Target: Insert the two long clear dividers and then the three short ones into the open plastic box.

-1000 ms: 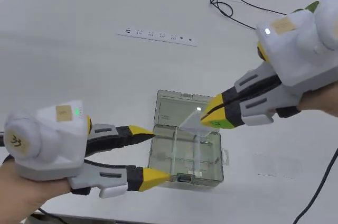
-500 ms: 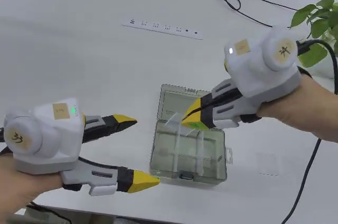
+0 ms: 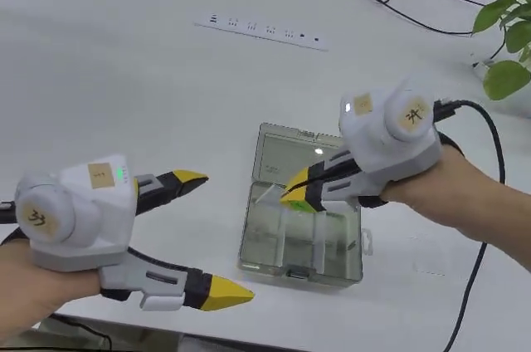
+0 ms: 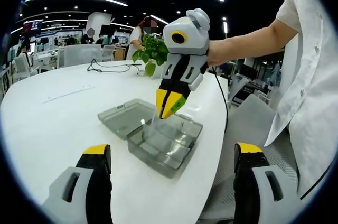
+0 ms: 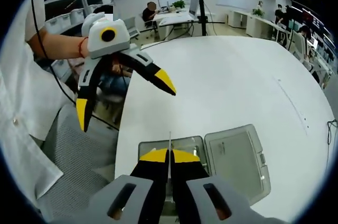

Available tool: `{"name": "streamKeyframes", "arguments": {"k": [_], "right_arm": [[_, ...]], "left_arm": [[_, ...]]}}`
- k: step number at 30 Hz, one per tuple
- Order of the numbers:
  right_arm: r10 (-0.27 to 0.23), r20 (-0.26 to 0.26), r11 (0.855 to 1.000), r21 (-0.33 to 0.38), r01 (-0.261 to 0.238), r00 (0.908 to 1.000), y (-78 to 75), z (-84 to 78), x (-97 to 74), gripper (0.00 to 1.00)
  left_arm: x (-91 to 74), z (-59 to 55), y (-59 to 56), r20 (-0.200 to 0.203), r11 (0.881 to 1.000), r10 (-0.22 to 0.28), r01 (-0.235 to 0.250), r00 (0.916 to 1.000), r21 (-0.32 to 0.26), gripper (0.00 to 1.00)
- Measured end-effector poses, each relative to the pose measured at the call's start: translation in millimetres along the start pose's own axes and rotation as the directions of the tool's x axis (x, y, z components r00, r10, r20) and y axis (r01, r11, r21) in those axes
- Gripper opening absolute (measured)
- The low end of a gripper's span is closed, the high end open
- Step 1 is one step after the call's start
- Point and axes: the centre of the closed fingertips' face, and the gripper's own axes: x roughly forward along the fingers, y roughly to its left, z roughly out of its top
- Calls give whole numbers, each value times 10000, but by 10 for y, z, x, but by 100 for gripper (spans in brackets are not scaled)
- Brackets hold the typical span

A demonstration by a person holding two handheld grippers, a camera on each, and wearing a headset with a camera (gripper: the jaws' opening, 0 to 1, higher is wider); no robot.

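Clear divider stays clamped in right gripper, now over box at 10 o'clock; left gripper, jaws apart, has withdrawn toward 8 o'clock.

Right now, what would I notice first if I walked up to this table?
The yellow-tipped right gripper in the middle, pinching a thin clear divider over the open plastic box. To the left of the box, the left gripper gapes wide open, holding nothing.
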Motion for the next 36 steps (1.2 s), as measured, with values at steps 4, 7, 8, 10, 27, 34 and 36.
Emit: {"name": "streamKeyframes", "arguments": {"k": [4,7,8,10,27,34,36], "right_arm": [[-33,-147,9999,-123,31,9999,-17,-54,44,2],[-55,-15,10000,-37,55,10000,-34,-39,42,2],[-64,-30,10000,-70,63,10000,-37,-46,50,2],[-39,-41,10000,-52,39,10000,-32,-58,60,2],[-125,-403,9970,-772,93,9991,-34,-80,266,2],[-105,-655,9977,-669,61,9978,-64,-137,353,2],[-73,-727,9979,-648,26,9973,-62,-159,373,2]], "left_arm": [[14,-9,12,13,10000,-17,17,10000,-31,100],[23,-18,12,-36,10000,-53,53,10000,-36,100],[28,-18,10,-40,10000,-67,67,10000,-28,100],[37,-16,6,-33,9999,-91,90,10000,-71,100],[53,-21,2,-50,9998,-155,155,9999,-91,99],[47,-26,9,-15,9998,-146,146,9999,-148,98],[43,-35,16,-36,9998,-138,138,9999,-163,98]]}}
